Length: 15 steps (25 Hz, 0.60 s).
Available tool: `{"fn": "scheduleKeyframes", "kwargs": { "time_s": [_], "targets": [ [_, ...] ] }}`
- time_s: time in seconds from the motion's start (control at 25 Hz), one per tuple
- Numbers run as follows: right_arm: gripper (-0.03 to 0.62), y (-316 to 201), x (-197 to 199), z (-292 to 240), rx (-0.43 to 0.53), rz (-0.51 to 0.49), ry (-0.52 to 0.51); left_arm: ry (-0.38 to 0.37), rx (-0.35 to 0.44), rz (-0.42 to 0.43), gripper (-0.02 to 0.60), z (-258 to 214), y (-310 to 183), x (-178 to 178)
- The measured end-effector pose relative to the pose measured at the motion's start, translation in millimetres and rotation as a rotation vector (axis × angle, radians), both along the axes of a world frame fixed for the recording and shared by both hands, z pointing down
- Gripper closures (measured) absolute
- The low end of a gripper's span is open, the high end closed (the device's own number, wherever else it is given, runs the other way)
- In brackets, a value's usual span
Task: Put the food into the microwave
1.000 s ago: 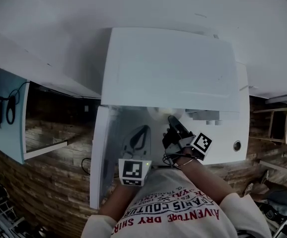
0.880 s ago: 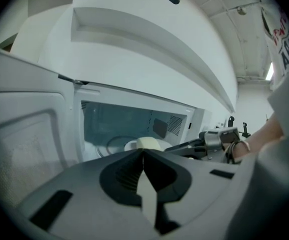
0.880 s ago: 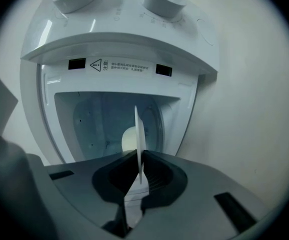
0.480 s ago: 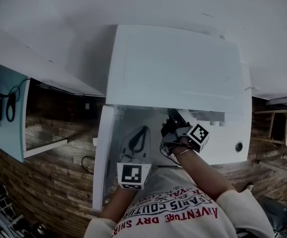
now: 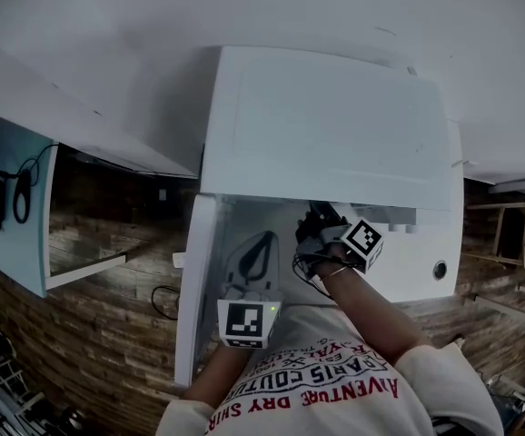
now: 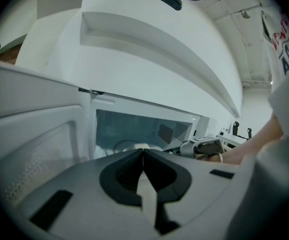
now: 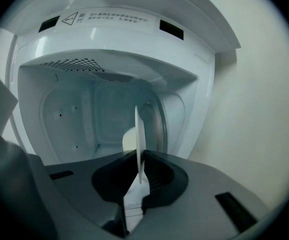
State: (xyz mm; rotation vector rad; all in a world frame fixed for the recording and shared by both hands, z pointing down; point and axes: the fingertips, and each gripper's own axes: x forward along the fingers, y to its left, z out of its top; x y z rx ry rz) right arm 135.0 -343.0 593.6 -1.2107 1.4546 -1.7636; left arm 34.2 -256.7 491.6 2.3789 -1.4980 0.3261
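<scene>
Against the head view of 1 second ago, the right claw (image 7: 139, 159) has gone deeper into the microwave (image 5: 326, 125). Then the white plate (image 7: 138, 134) showed at the oven's mouth. Now the casing's top hides it from above, and only the claw's rear and marker cube stick out. The left claw (image 6: 143, 154) has kept its place by the open door (image 5: 194, 298).

The right claw's jaws are pressed onto the plate's near rim, which shows edge-on between them. The food (image 7: 128, 140), a pale rounded lump, sits on the plate inside the cavity. The turntable (image 7: 157, 129) lies on the plate's other side; whether the 2 touch I cannot tell. The left claw is closed with nothing in it.

The plate's far rim stops short of the back wall, and bare cavity shows around the food. The door is swung wide to the left, so the opening is free apart from the right claw. The left claw hangs just in front of the door's inner face, apart from the right claw.
</scene>
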Motion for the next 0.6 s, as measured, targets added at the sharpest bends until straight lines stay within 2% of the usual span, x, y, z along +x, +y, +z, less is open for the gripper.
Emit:
{"fn": "scheduleKeyframes", "kwargs": {
  "time_s": [0.6],
  "targets": [
    [0.556,-9.5,-10.4,5.1,-0.001,-0.119,0.173,0.012,-0.018,-0.008,0.574,3.8,7.0,-2.7]
  ]
}}
